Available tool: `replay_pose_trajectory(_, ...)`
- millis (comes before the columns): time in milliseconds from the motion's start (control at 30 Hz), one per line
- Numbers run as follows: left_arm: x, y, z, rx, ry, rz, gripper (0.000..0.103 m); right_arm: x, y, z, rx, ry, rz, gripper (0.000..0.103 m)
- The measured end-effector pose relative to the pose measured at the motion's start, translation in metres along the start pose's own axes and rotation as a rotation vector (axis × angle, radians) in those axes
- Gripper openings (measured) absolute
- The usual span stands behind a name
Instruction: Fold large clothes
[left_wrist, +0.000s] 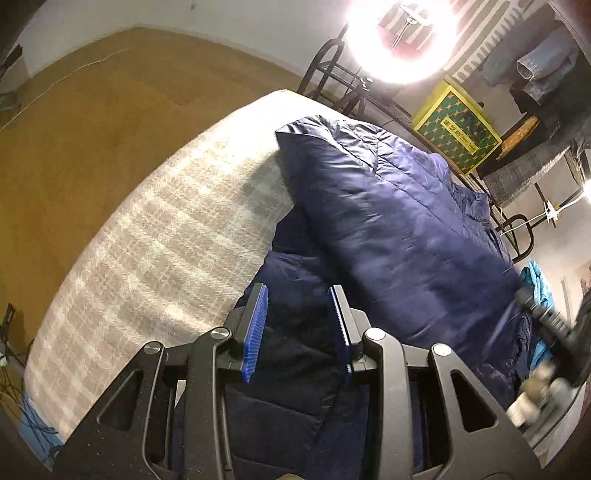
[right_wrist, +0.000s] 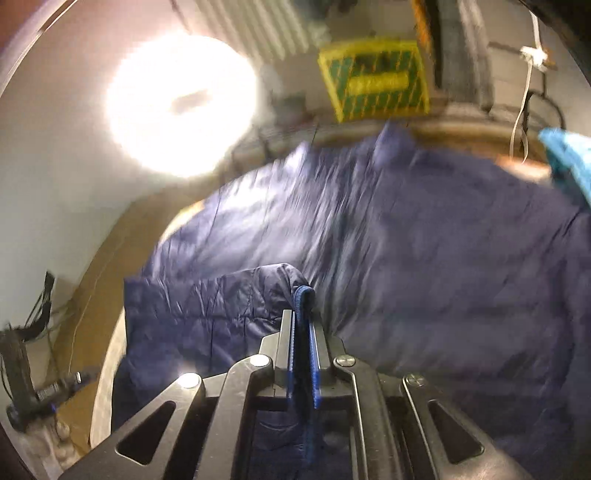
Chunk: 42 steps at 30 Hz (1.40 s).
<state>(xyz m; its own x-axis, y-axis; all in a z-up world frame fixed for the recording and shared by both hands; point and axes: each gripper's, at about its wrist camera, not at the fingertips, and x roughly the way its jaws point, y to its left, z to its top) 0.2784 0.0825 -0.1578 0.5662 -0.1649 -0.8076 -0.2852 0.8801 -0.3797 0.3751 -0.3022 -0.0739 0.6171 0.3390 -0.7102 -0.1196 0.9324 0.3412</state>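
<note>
A large navy quilted puffer jacket (left_wrist: 399, 206) lies on a table covered with a grey and white plaid cloth (left_wrist: 155, 229). One part of it is raised and folded over the rest. My left gripper (left_wrist: 299, 295) is open, its blue pads (left_wrist: 255, 332) spread just above a dark part of the jacket, holding nothing. My right gripper (right_wrist: 303, 317) is shut on a blue-edged hem of the jacket (right_wrist: 301, 295) and holds it lifted; the jacket (right_wrist: 406, 236) is motion-blurred beyond it. The right gripper also shows blurred at the right edge of the left wrist view (left_wrist: 546, 332).
A bright ring light (left_wrist: 402, 37) stands behind the table. A yellow and green box (left_wrist: 454, 129) sits on a dark metal rack (left_wrist: 343, 85). Jeans (left_wrist: 535, 66) hang at the far right. A light blue garment (right_wrist: 569, 162) lies at the table's right. Brown floor (left_wrist: 92, 122) lies to the left.
</note>
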Motion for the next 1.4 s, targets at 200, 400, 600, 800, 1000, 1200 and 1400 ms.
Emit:
replay_pose_trajectory(200, 0.017, -0.013, -0.006, 0.059, 0.025, 0.049, 0.033, -0.013, -0.072, 0.030, 0.138, -0.103, -0.123, 0.004)
replay_pose_trajectory(400, 0.022, -0.020, -0.010, 0.064, 0.030, 0.067, 0.033, 0.012, -0.117, 0.030, 0.210, -0.065, -0.166, 0.004)
replay_pose_trajectory(600, 0.025, -0.029, -0.011, 0.088, 0.025, 0.076, 0.033, 0.022, -0.104, 0.034, 0.074, -0.068, -0.184, 0.004)
replay_pose_trajectory(800, 0.019, -0.036, -0.006, 0.061, 0.009, 0.047, 0.033, 0.047, -0.117, 0.017, 0.068, 0.026, -0.278, 0.011)
replay_pose_trajectory(1000, -0.004, -0.049, -0.007, 0.095, -0.034, 0.027, 0.033, 0.007, -0.120, 0.025, 0.068, -0.026, -0.281, 0.037)
replay_pose_trajectory(1200, -0.041, -0.071, -0.015, 0.128, -0.123, -0.024, 0.033, -0.052, -0.116, 0.035, 0.070, -0.097, -0.253, 0.047)
replay_pose_trajectory(1400, -0.078, -0.110, -0.030, 0.210, -0.181, -0.070, 0.033, -0.133, -0.130, 0.029, 0.075, -0.174, -0.243, 0.050)
